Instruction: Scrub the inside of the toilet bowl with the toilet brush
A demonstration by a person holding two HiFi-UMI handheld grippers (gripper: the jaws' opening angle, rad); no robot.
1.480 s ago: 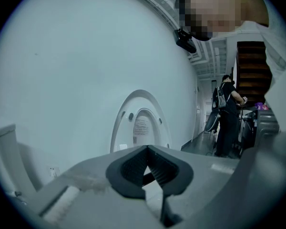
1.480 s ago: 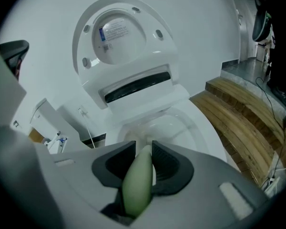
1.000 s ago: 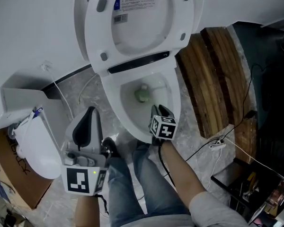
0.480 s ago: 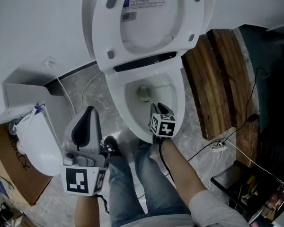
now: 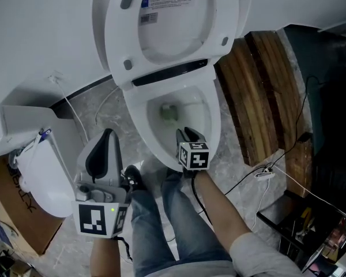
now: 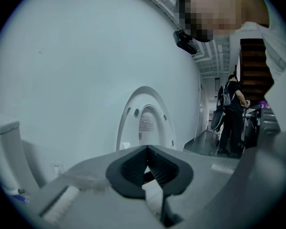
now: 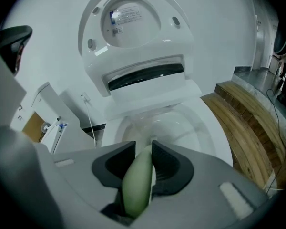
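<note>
The white toilet (image 5: pixel 214 133) stands with seat and lid (image 5: pixel 167 22) raised against the wall. My right gripper (image 5: pixel 186 135) hangs over the bowl's near rim, shut on the pale green handle of the toilet brush (image 7: pixel 137 182). The handle runs between its pads (image 7: pixel 164 163) toward the bowl (image 7: pixel 200 130). The greenish brush head (image 5: pixel 169 113) sits low inside the bowl near the drain. My left gripper (image 5: pixel 105 140) is held over the floor left of the toilet, shut with nothing in it, and it faces the raised lid (image 6: pixel 145 123).
A wooden plank platform (image 5: pixel 265 91) lies right of the toilet, with cables and a plug (image 5: pixel 265 175) on the marble floor. A white container (image 5: pixel 43 178) and a cardboard box (image 5: pixel 11 218) sit at the left. My jeans-clad legs (image 5: pixel 161 224) are below. A person (image 6: pixel 231 116) stands far off.
The right gripper and brush have shifted slightly left over the bowl, with the brush head still low inside. The left gripper has stayed where it was.
</note>
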